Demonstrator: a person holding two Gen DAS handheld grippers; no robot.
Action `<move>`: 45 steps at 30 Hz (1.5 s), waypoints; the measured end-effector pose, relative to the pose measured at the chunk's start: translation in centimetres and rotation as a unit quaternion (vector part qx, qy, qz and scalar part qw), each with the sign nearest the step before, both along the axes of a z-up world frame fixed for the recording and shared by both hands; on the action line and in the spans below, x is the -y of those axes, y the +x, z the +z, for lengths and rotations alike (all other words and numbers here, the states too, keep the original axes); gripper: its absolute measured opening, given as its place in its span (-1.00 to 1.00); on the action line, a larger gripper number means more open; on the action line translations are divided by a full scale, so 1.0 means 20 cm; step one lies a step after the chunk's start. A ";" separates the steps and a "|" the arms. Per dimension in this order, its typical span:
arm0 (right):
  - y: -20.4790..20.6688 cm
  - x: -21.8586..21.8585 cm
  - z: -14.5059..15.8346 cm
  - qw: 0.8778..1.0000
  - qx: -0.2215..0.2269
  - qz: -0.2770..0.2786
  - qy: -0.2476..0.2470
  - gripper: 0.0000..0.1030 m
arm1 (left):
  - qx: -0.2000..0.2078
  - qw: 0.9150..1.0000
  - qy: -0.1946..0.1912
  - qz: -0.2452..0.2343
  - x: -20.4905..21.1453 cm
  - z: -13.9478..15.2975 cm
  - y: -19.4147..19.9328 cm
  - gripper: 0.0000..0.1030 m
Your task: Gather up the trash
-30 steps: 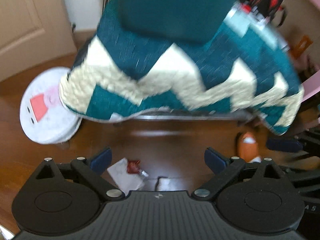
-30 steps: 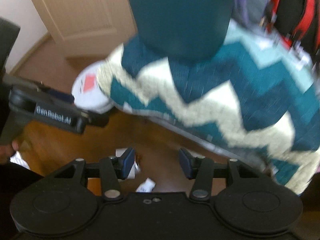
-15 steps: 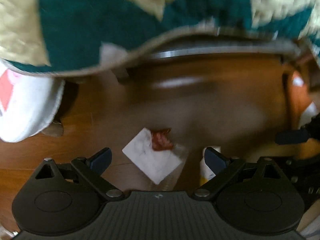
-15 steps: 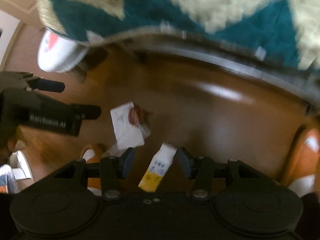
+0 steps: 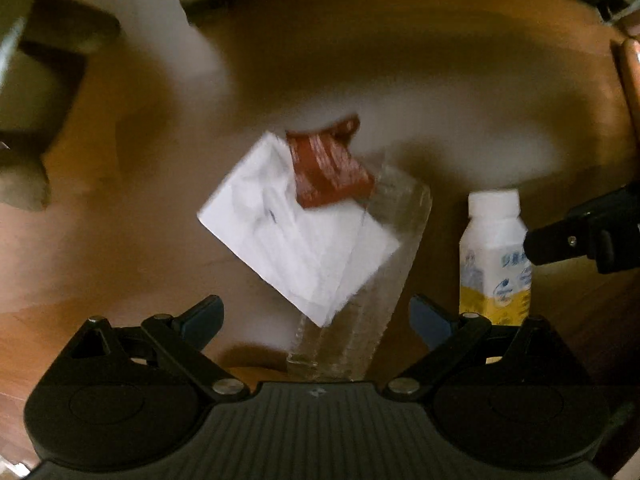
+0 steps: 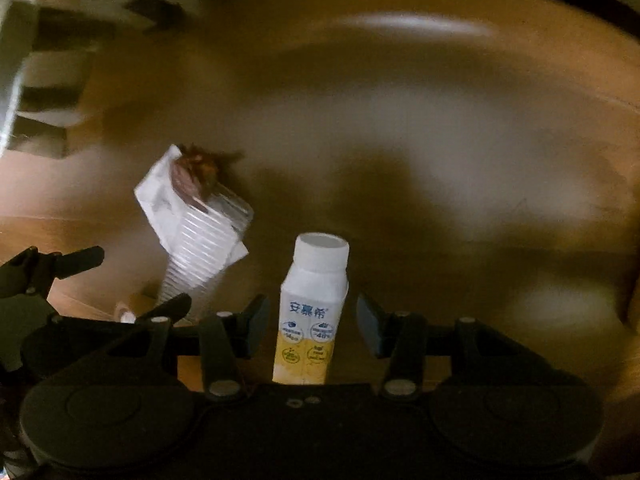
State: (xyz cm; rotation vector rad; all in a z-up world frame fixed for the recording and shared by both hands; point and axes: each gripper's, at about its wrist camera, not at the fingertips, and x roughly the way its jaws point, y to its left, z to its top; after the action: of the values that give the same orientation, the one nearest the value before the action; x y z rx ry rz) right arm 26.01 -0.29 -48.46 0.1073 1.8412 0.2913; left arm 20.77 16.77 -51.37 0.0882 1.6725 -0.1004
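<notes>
Both wrist cameras look steeply down, close over the wooden floor [image 5: 120, 240], sharing the white paper [image 5: 296, 236], clear plastic cup [image 6: 200, 256] and yogurt bottle [image 6: 312, 304]

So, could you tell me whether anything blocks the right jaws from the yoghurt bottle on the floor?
Nothing visible does. The yoghurt bottle lies between the open jaws of the right gripper, with gaps either side; the clear plastic cup lies apart, to its left.

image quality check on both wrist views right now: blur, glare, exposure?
Left wrist: motion blur smears the white paper and red wrapper; floor dim, edges fisheye-bent. Right wrist: sharper near centre, print on the drink bottle readable between the open tongs of the right gripper; a pale glare streak on the floor up top, corners dark.
</notes>
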 end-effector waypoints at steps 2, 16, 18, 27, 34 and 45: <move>-0.02 -0.02 -0.06 1.000 -0.014 -0.001 0.003 -0.06 | -0.002 1.000 0.001 -0.006 0.01 -0.05 -0.03 0.93; -0.09 -0.12 -0.24 0.998 -0.035 0.025 -0.045 -0.06 | -0.005 0.996 0.035 -0.082 0.18 -0.22 -0.16 0.45; -0.10 -0.13 -0.24 0.998 -0.031 0.032 -0.048 -0.08 | -0.009 0.996 0.034 -0.077 0.18 -0.24 -0.17 0.28; -0.11 -0.13 -0.19 0.996 0.007 0.069 -0.048 -0.10 | -0.014 0.997 0.019 -0.072 0.17 -0.24 -0.17 -0.12; -0.08 -0.03 -0.09 0.996 0.032 0.077 -0.039 -0.11 | -0.010 0.997 -0.011 -0.077 0.13 -0.13 -0.14 -0.13; -0.08 0.23 0.27 0.992 0.091 0.075 -0.039 -0.12 | -0.012 0.993 -0.077 -0.093 0.16 0.22 0.00 -0.13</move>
State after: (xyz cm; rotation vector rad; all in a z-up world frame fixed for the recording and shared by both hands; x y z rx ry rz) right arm 24.43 -4.92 -43.08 -0.1096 1.6792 0.3237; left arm 20.68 13.57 -46.87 0.1271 1.6724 -0.3711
